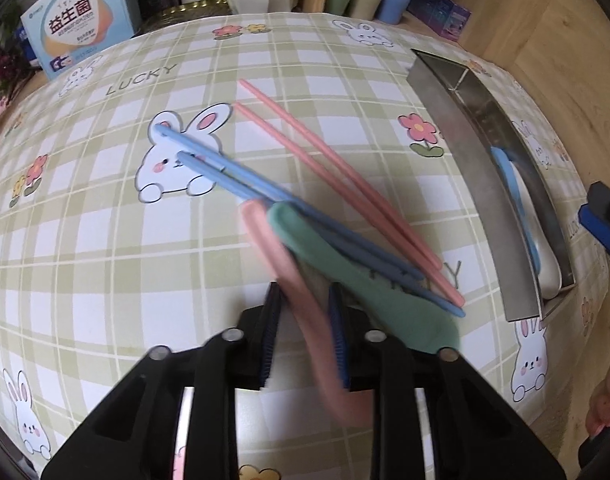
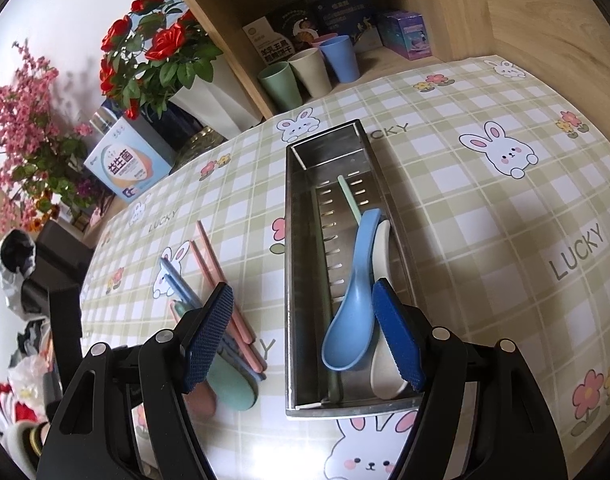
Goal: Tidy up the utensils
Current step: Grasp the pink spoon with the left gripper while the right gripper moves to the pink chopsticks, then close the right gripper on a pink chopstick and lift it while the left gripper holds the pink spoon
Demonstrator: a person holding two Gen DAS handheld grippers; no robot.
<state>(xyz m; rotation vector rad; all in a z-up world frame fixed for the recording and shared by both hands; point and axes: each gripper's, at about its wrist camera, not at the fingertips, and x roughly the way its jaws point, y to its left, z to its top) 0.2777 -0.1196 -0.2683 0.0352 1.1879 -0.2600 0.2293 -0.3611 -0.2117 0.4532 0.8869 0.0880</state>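
Observation:
My left gripper (image 1: 304,320) is shut on a pink spoon (image 1: 289,276), which looks blurred. A green spoon (image 1: 345,276) lies beside it on the tablecloth, with blue chopsticks (image 1: 241,176) and pink chopsticks (image 1: 325,160) across it. A steel utensil tray (image 2: 301,240) holds a blue spoon (image 2: 355,300), a white spoon (image 2: 385,376) and a green chopstick (image 2: 347,196). My right gripper (image 2: 305,336) is open and empty, above the tray's near end. The tray also shows in the left wrist view (image 1: 465,152).
A checked bunny tablecloth (image 2: 505,208) covers the table. A wooden shelf at the back holds cups (image 2: 305,70) and boxes. A blue-and-white box (image 2: 125,164), red flowers (image 2: 157,52) and pink flowers (image 2: 21,128) stand at the back left.

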